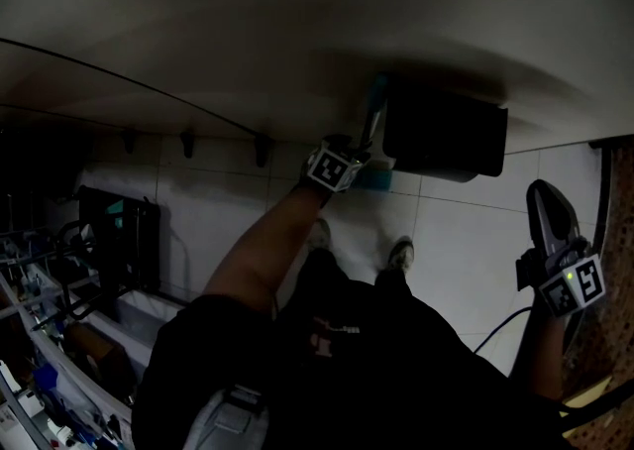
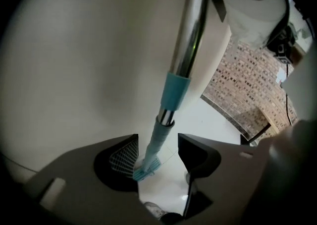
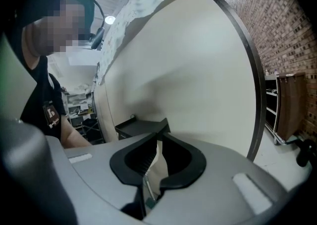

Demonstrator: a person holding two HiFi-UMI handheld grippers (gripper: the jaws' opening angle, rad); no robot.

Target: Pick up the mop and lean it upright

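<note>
Chrome mop [image 2: 187, 45] pole with teal collar stands between opening fingers [image 2: 198, 154] of left gripper [image 2: 157, 142]; right gripper [image 3: 159, 137] closed, empty.

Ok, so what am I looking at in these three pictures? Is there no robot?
No robot: a person holds a two-jaw tool in each hand. One picture looks down from a head camera at the tiled floor; the other two cameras ride on the tools. The left gripper has its jaws around the pole of the mop, opening and not clamping it; the mop stands upright by the pale wall, beside a black box. The right gripper is shut and empty.
</note>
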